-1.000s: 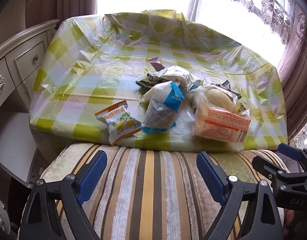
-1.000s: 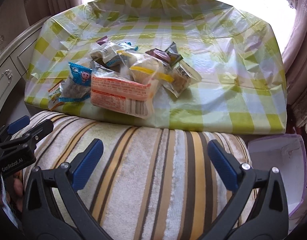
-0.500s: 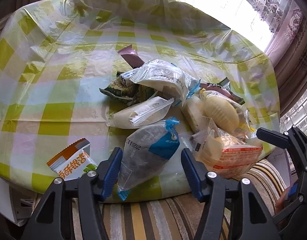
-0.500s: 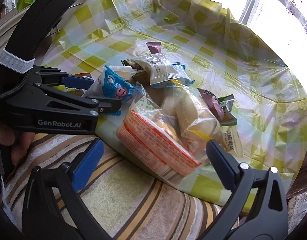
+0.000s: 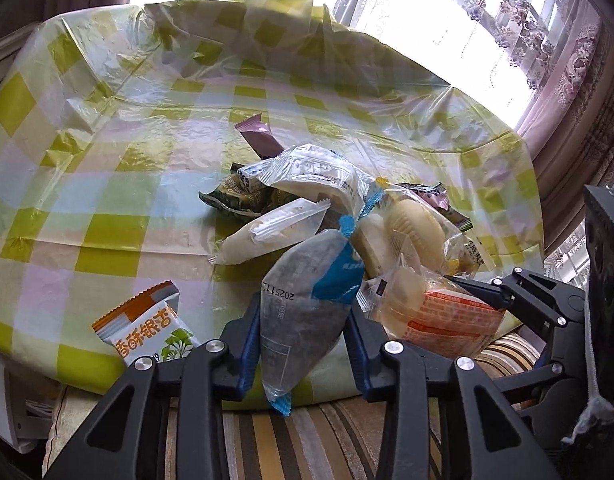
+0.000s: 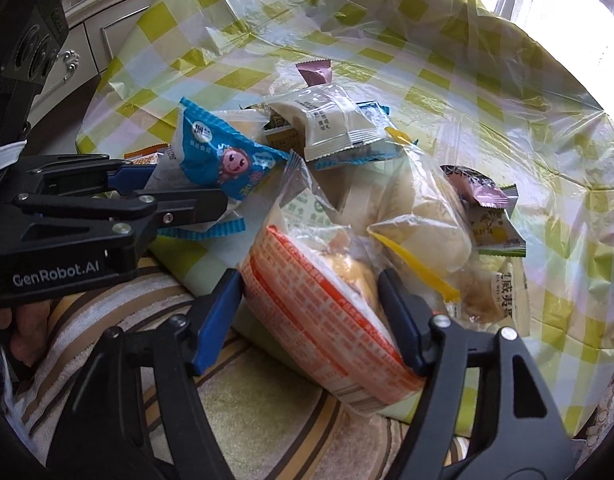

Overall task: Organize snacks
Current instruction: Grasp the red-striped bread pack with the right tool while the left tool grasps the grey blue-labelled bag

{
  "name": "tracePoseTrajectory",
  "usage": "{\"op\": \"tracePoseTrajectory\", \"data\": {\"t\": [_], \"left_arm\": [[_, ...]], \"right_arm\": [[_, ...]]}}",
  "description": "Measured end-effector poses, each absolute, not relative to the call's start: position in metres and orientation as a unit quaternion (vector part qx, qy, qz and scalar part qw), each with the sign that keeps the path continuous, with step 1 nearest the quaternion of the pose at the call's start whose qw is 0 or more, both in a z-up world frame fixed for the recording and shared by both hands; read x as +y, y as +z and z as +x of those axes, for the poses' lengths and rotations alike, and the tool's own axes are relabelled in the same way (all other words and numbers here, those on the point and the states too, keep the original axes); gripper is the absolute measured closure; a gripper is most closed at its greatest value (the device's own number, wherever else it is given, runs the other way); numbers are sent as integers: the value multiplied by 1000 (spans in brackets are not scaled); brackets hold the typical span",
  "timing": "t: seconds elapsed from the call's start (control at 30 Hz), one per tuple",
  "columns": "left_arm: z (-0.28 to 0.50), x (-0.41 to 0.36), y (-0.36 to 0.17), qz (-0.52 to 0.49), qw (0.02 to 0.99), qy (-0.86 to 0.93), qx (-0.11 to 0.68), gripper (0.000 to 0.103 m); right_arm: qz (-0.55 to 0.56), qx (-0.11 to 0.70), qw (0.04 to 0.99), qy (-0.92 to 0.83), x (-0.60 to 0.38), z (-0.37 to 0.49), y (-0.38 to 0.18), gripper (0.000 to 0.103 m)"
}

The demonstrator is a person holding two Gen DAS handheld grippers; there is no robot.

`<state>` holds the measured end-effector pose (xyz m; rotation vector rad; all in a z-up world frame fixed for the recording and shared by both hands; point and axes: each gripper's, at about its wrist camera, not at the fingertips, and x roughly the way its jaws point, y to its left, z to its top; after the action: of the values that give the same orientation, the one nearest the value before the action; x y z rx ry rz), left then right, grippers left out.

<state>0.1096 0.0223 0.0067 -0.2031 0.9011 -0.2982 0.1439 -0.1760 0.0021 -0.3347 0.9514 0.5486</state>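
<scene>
A heap of wrapped snacks lies near the front edge of the table point(image 5: 107, 140), on its green-checked plastic cloth. My left gripper point(image 5: 303, 344) is closing on a grey packet with a blue band point(image 5: 303, 300). Both blue pads press its sides, and its tail hangs over the table edge. In the right wrist view the same packet point(image 6: 219, 160) shows a cartoon face, with the left gripper point(image 6: 187, 188) around it. My right gripper point(image 6: 311, 312) is closing on an orange-and-white bread packet point(image 6: 299, 288), a pad against each side. That packet point(image 5: 447, 316) lies right of the grey one.
A small orange-and-white packet point(image 5: 147, 328) lies apart at the front left. A white packet point(image 5: 315, 176), a yellow cake packet point(image 5: 415, 232) and a purple wrapper point(image 5: 259, 138) fill the heap. A striped cushion point(image 5: 267, 440) lies below both grippers. A drawer cabinet point(image 6: 107, 36) stands left.
Both grippers have come forward and down from over the striped cushion to the table's front edge. Each pair of jaws has narrowed from wide open onto a packet.
</scene>
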Motion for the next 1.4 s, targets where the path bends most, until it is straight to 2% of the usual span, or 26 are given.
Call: {"op": "tracePoseTrajectory", "data": {"t": [0.13,0.23,0.27,0.4,0.47,0.53,0.63,1.07,1.1,1.13,1.17,1.23,1.4], "left_arm": [[106,21,9,-101,885,-147,430,65],[103,19,9,-100,886,-147,429,65],[102,18,9,-99,886,-147,429,65],[102,17,6,-99,884,-143,433,65],[102,18,5,-103,884,-142,433,65],[100,19,6,-103,886,-140,430,65],[95,20,9,-106,889,-138,424,65],[67,21,31,-121,908,-130,380,67],[66,20,32,-121,908,-130,378,67],[65,19,34,-120,909,-130,377,67],[64,17,35,-118,910,-131,376,67],[63,14,36,-113,910,-133,375,67],[64,3,36,-102,908,-137,383,67]], "right_arm": [[-145,452,841,260,-179,142,6,40],[-146,455,840,258,-179,140,8,40],[-149,457,838,257,-177,140,7,39],[-168,468,830,252,-171,142,0,23],[-182,467,827,253,-166,141,-3,22],[-184,464,829,251,-166,140,-4,31],[-176,461,832,252,-171,138,-1,38],[-82,435,862,246,-214,123,35,53],[-73,434,864,244,-219,121,37,56],[-64,434,865,243,-224,120,38,65],[-56,436,865,243,-228,119,39,70],[-36,440,863,244,-237,119,39,92],[-9,462,853,244,-249,121,28,95]]}}
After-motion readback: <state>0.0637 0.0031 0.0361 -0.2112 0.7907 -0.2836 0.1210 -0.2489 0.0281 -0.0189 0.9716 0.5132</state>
